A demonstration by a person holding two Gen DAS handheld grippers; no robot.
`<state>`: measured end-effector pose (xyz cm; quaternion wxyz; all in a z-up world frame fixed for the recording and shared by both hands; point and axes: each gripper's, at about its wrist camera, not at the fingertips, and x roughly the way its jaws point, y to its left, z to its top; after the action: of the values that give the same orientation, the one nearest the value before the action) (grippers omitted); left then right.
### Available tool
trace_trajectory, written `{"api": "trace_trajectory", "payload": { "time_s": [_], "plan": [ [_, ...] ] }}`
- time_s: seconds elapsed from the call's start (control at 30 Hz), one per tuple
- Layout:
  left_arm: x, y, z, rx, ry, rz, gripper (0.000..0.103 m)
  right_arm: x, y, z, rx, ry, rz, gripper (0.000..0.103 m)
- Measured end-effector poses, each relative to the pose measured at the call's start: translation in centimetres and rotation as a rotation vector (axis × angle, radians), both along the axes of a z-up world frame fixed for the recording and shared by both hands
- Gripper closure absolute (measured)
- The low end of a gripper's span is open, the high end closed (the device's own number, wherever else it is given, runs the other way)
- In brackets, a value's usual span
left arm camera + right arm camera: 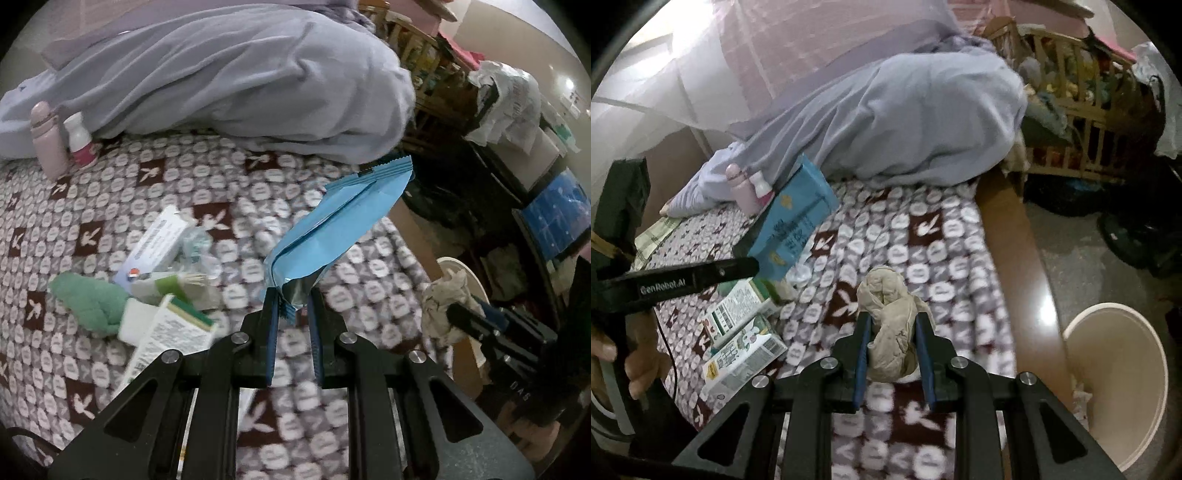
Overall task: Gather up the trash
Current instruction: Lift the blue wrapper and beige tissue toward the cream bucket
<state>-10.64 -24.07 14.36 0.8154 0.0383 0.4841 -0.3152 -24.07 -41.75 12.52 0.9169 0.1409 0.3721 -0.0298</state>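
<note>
Halfway-ish: left gripper [293, 295] clamped on a crinkly light-blue foil wrapper [332, 229], right gripper [892, 325] on a crumpled beige tissue wad [890, 317] – round cream plastic bin [1115, 387] beside the bed, cardboard cartons [742, 332] remain.

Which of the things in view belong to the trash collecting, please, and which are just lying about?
Part of the job:
- blue wrapper, held in the left gripper
- crumpled tissue, held in the right gripper
- beige bin beside the bed

Just lying about:
- pink bottle
- small white bottle
- lilac blanket
- green cloth
</note>
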Motion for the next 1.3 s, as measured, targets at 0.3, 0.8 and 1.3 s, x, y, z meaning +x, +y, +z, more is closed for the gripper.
{"api": "trace_trajectory", "payload": {
  "time_s": [0.3, 0.8, 1.3],
  "plan": [
    [-3.0, -4.9, 0.2, 0.009, 0.010, -0.096, 0.090, -3.0, -3.7, 0.6, -0.026, 0.000, -0.085, 0.080],
    [-7.7, -13.7, 0.1, 0.012, 0.025, -0.249, 0.090, -9.5, -11.4, -0.4, -0.023, 0.024, -0.264, 0.080],
    [-11.0, -21.9, -2.7, -0.003, 0.141, -0.379, 0.090, -13.6, -17.5, -2.5, 0.008, 0.068, -0.409, 0.080]
  ]
}}
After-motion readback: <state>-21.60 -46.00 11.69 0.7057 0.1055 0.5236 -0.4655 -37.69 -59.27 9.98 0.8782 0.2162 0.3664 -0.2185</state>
